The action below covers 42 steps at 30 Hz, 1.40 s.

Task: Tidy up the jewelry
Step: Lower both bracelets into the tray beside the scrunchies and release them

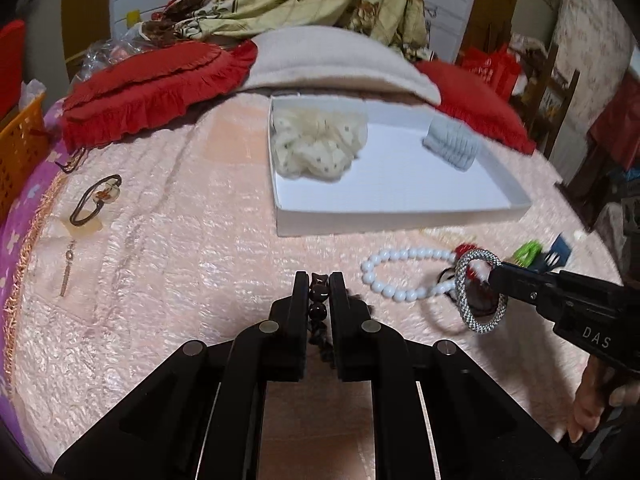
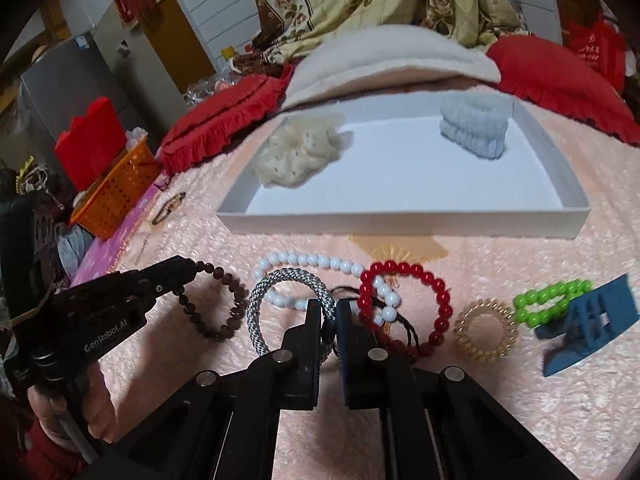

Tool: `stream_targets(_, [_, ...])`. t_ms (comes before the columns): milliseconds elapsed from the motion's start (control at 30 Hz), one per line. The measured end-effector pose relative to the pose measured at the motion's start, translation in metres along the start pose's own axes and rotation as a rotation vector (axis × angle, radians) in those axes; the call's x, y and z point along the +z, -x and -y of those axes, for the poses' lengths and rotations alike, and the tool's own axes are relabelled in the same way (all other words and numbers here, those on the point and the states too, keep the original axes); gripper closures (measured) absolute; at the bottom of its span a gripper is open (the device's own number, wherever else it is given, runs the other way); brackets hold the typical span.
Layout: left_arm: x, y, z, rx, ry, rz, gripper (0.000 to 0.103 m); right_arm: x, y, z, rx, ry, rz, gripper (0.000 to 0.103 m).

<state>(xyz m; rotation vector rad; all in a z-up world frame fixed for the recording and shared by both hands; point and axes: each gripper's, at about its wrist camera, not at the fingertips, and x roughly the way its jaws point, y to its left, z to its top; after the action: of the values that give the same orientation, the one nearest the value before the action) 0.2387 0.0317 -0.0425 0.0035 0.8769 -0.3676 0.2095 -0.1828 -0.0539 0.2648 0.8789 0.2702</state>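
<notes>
Meanwhile, two bracelets are being held over the pink bedspread [image 2: 500, 400], one by each gripper.

A dark brown bead bracelet [image 2: 224, 304] is being gripped by the left gripper [image 1: 320, 280], its jaws clamped on the beads, while a silver braided bangle [image 2: 280, 292] is being pinched by the right gripper [image 2: 329, 308], its jaws closed on the band. A white bead bracelet [image 2: 316, 264], a red bead bracelet [image 2: 420, 280], a gold coil hair tie [image 2: 486, 334], a green bead clip [image 2: 548, 300] and a blue clip [image 2: 588, 324] are being left lying on the bedspread in front of the white tray [image 2: 400, 222], in which a cream scrunchie [image 2: 296, 152] and a pale blue scrunchie [image 2: 476, 128] are being kept.
</notes>
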Motion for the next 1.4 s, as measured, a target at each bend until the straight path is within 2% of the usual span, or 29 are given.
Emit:
stream_targets(200, [0.014, 0.018, -0.001, -0.049, 0.030, 0.050, 0.094, 0.019, 0.018, -0.007, -0.011, 0.013, 0.044, 0.096])
stream_targets(367, [0.047, 0.030, 0.010, -0.075, 0.022, 0.113, 0.094, 0.040, 0.024, -0.011, -0.050, 0.042, 0.083, 0.096])
stream_targets(467, [0.067, 0.031, 0.015, -0.109, 0.020, 0.139, 0.094, 0.056, 0.022, -0.005, -0.054, 0.021, 0.097, 0.096])
stream_targets(533, [0.080, 0.026, 0.021, -0.106, 0.004, 0.147, 0.094, 0.066, 0.019, 0.000, -0.051, -0.007, 0.102, 0.096])
stream_targets(667, [0.101, 0.000, 0.022, -0.111, 0.022, 0.124, 0.094, 0.080, 0.001, 0.016, -0.037, -0.086, 0.085, 0.096])
stream_targets(767, [0.108, -0.026, 0.015, -0.089, 0.048, 0.096, 0.094, 0.086, -0.021, 0.031, -0.024, -0.157, 0.055, 0.096])
stream_targets(967, [0.097, -0.067, 0.000, -0.034, 0.050, 0.014, 0.094, 0.089, -0.062, 0.040, -0.043, -0.187, -0.007, 0.096])
stream_targets(1100, [0.095, -0.075, -0.012, -0.005, 0.076, 0.006, 0.093, 0.089, -0.078, 0.039, -0.046, -0.192, -0.032, 0.096])
stream_targets(1167, [0.094, -0.074, -0.015, -0.014, 0.083, -0.003, 0.091, 0.090, -0.083, 0.038, -0.043, -0.203, -0.039, 0.096])
stream_targets(1267, [0.093, -0.068, -0.016, -0.014, 0.086, 0.005, 0.068, 0.092, -0.089, 0.038, -0.047, -0.222, -0.057, 0.096])
stream_targets(1300, [0.092, -0.065, -0.017, -0.008, 0.088, 0.011, 0.058, 0.093, -0.089, 0.039, -0.052, -0.221, -0.059, 0.096])
stream_targets(1400, [0.092, -0.055, -0.017, -0.015, 0.097, 0.032, 0.055, 0.096, -0.086, 0.038, -0.076, -0.204, -0.052, 0.092])
